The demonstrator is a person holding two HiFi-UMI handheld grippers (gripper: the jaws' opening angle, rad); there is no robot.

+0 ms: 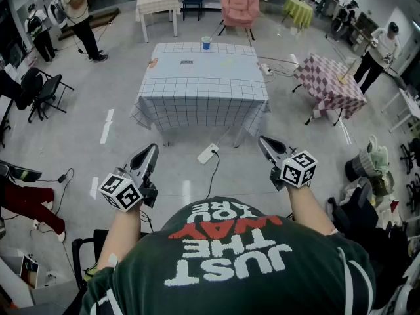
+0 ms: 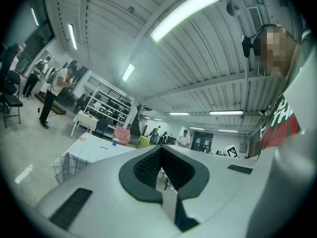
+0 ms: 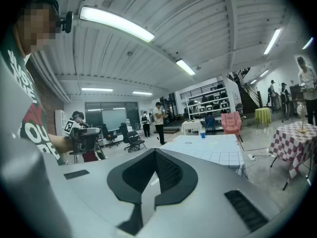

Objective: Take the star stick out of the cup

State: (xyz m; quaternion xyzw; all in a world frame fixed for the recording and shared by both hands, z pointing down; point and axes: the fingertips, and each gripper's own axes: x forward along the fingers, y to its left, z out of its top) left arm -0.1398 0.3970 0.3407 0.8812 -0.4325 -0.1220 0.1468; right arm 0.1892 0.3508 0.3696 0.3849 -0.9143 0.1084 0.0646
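A blue cup (image 1: 206,42) stands at the far edge of a table with a grid-pattern cloth (image 1: 203,87), well ahead of me. It is too small to tell whether a star stick is in it. The cup also shows as a speck in the left gripper view (image 2: 115,141) and in the right gripper view (image 3: 202,134). My left gripper (image 1: 152,148) and right gripper (image 1: 262,140) are held low in front of my body, far short of the table. Both are shut with nothing between the jaws, as the left gripper (image 2: 160,148) and right gripper (image 3: 156,152) show in their own views.
A white power strip (image 1: 208,153) and its cable lie on the floor between me and the table. A pink-checked table (image 1: 328,81) stands to the right, black chairs (image 1: 42,90) to the left, a pink armchair (image 1: 239,5) behind. People stand around the room's edges.
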